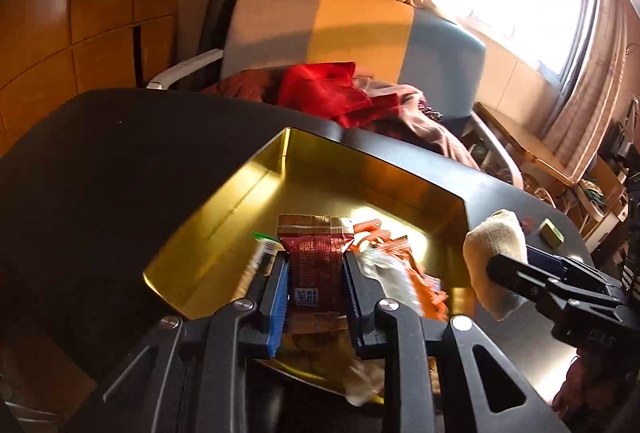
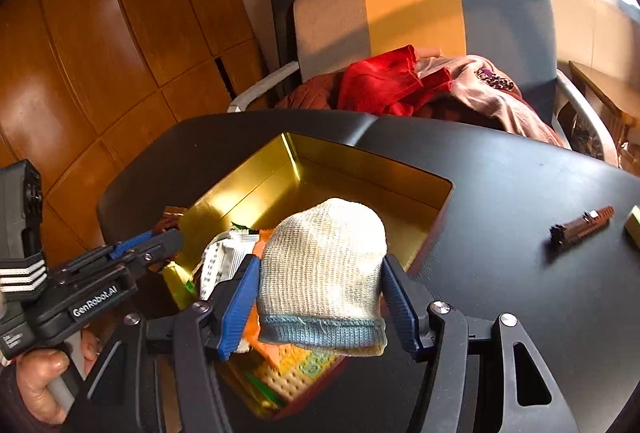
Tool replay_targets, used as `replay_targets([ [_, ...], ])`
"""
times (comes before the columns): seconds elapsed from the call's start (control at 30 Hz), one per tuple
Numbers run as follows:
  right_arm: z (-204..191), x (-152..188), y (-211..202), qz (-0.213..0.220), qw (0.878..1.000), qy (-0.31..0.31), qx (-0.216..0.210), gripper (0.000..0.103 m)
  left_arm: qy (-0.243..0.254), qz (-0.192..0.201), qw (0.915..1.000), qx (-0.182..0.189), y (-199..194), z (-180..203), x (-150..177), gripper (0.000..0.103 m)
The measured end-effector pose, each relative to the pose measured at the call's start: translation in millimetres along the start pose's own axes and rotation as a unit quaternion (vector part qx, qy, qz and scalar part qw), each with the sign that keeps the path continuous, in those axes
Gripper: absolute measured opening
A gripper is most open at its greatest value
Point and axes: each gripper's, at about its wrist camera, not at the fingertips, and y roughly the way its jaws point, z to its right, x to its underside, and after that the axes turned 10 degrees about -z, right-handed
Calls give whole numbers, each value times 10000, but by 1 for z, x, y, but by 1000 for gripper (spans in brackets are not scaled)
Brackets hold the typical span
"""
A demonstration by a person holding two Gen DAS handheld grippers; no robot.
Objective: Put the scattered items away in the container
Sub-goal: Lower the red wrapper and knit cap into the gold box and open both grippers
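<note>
My left fingers (image 1: 316, 277) are closed on a dark red wrapper (image 1: 316, 261), one blue pad (image 1: 280, 297) pressed to each side of it, and I hold it above the near end of the gold tin (image 1: 224, 201). The tin sits open on the black bench (image 1: 100, 161), and in it lie an orange packet (image 1: 404, 265), a white packet (image 2: 226, 257) and some biscuits (image 2: 292, 369) near the front edge. My right fingers (image 2: 320, 293) grip a cream sock (image 2: 324, 265) with a blue cuff, squeezed between the pads and hanging cuff-down over the tin's near right corner. From the left view the sock shows beside the tin's right wall, pinched at the tip of the right tool. A hand (image 2: 40, 381) grips the left tool's handle at the lower left of the right view. Out on the bench, well to the right of the tin, lie a brown stick-like item (image 2: 580, 229) and a small yellowish block (image 1: 551, 232). Behind the bench stands a chair (image 2: 416, 13) heaped with red cloth (image 2: 384, 81) and pinkish cloth (image 2: 480, 81).
</note>
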Motion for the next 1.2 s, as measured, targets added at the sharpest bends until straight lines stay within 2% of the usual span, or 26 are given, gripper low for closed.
replay_targets([
  [0.3, 2, -17, 48, -367, 9989, 45, 295, 62, -84, -321, 9993, -173, 34, -7, -5, 25],
  [0.5, 9, -18, 59, -461, 9985, 144, 261, 66, -289, -331, 9989, -133, 32, -17, -2, 37],
  [0.87, 7, -24, 47, -263, 9991, 128, 315, 67, -225, -147, 9993, -257, 12, -16, 4, 38],
  [1.03, 1, -22, 36, -141, 9993, 91, 337, 67, -179, -48, 9989, -420, 1, -13, 6, 43],
  [1.2, -2, -12, 18, 31, 9993, 112, 344, 72, -10, 155, 9979, -626, -15, -1, 6, 49],
])
